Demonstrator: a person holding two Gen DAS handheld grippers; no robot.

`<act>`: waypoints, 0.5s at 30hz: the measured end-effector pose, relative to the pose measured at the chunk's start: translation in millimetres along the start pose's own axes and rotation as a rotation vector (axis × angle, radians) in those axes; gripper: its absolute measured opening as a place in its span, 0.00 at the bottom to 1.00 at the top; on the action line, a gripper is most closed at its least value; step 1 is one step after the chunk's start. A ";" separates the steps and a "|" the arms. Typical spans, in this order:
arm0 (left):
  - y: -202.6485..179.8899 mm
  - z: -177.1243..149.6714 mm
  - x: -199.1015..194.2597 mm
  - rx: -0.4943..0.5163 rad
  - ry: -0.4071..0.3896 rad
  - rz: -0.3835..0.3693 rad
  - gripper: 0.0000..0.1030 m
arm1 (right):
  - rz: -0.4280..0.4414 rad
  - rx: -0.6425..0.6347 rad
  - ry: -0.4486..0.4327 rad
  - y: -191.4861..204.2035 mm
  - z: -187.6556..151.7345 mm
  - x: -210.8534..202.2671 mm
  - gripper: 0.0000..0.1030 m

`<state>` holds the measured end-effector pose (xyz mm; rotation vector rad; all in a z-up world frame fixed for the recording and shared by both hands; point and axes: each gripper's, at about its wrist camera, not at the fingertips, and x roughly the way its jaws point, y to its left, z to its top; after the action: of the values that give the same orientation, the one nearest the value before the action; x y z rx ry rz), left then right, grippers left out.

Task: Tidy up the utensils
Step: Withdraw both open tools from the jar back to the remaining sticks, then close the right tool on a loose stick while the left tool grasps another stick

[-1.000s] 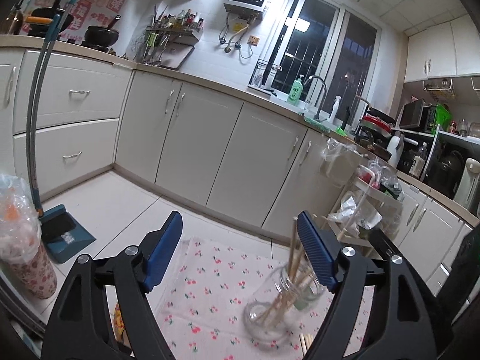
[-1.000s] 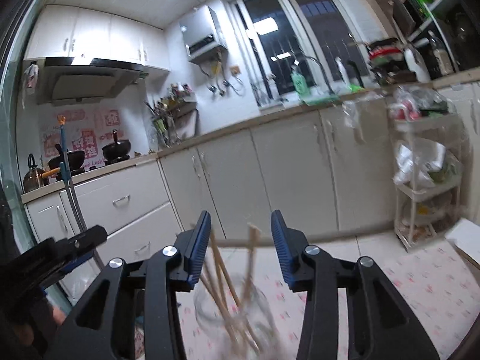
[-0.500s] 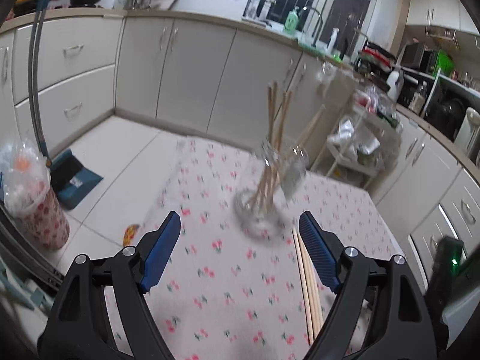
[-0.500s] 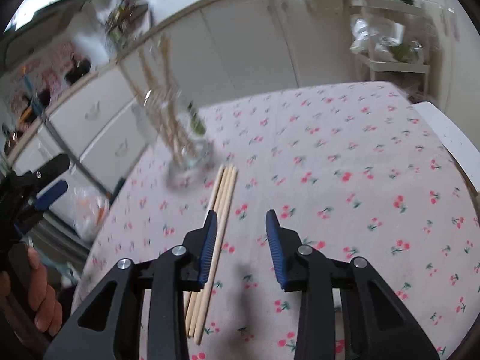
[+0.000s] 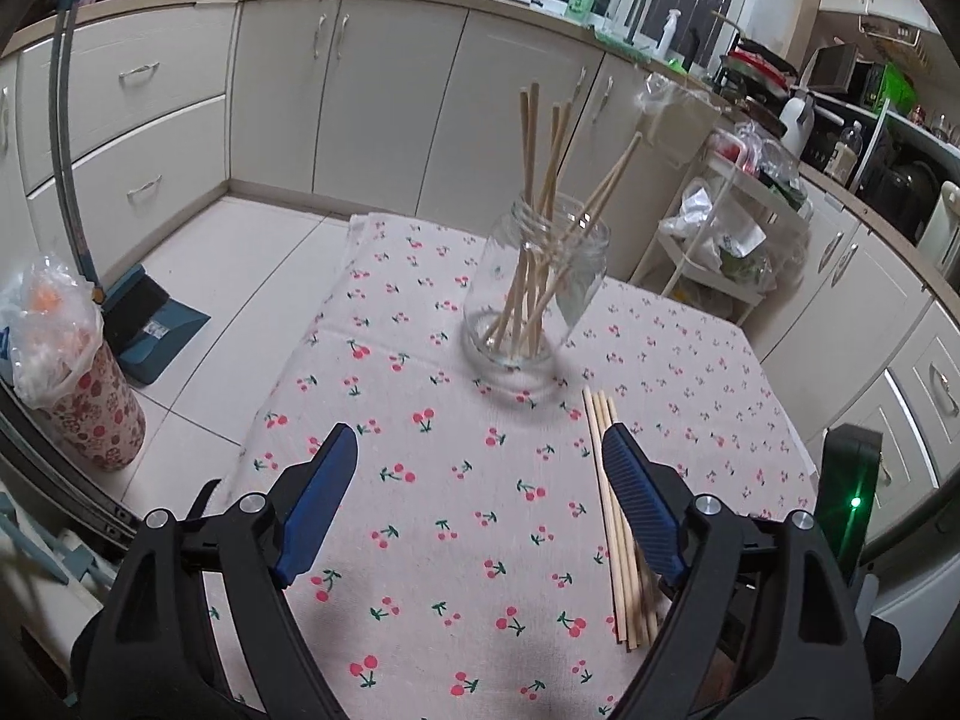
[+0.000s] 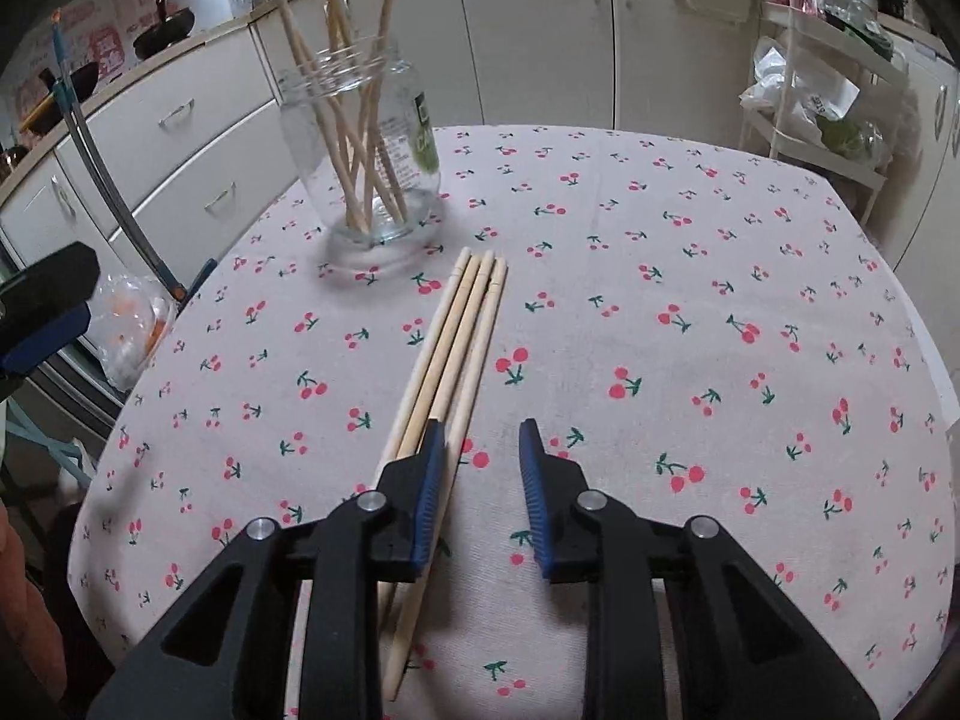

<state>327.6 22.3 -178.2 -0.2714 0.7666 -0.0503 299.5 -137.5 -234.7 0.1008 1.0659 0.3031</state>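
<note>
Clear glass jar [image 5: 537, 294] stands upright on the surface [image 5: 420, 516], which wears a pale cloth printed with small red cherries. The jar is round, with a threaded neck and a part of a green label on one side (seen from the right wrist view [image 6: 366, 144]). Several thin, round, light wooden chopsticks [image 5: 543, 192] stand in it, leaning and fanned out above the rim.

Four more loose chopsticks [image 6: 456, 336] lie flat on the cloth just beside the jar, side by side and touching, blunt ends toward the jar, tapered tips toward the camera.

Left tool [image 5: 480, 480]: black frame, ribbed blue pads, jaws wide apart and just opened a little further, holding nothing; it hovers over bare cloth, with the loose chopsticks [image 5: 618, 516] running under its right-hand finger.

Right tool [image 6: 483, 462]: same build, jaws narrowed and just closing further, only bare cloth in the gap. Its left-hand finger sits over the chopstick bundle (contact cannot be told).

Beyond are smooth cream cabinet doors [image 5: 384, 96] with metal handles.
</note>
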 end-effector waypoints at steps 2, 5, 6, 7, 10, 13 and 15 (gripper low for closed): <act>-3.2 -1.7 5.4 0.004 0.013 0.011 0.78 | -0.013 -0.023 -0.005 2.7 1.7 3.3 0.26; -8.5 -4.2 12.9 0.020 0.031 0.027 0.78 | -0.028 -0.035 -0.005 3.6 6.2 5.2 0.23; -10.6 -4.4 14.1 0.026 0.034 0.030 0.78 | -0.031 -0.031 -0.004 1.6 6.8 5.1 0.19; -13.5 -5.0 15.4 0.036 0.037 0.034 0.78 | -0.033 -0.026 -0.003 -0.7 6.8 4.7 0.16; -20.9 -6.5 17.0 0.059 0.041 0.039 0.78 | -0.047 -0.015 0.003 -10.1 4.8 1.5 0.08; -26.3 -7.6 18.2 0.071 0.045 0.039 0.78 | -0.068 0.006 0.008 -23.8 0.3 -4.2 0.07; -30.2 -9.1 20.1 0.079 0.051 0.038 0.78 | -0.075 0.023 0.011 -31.1 -2.8 -7.4 0.07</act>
<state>337.4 -11.8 -190.3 -0.1812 0.8184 -0.0520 299.9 -169.6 -236.8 0.0794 1.0815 0.2235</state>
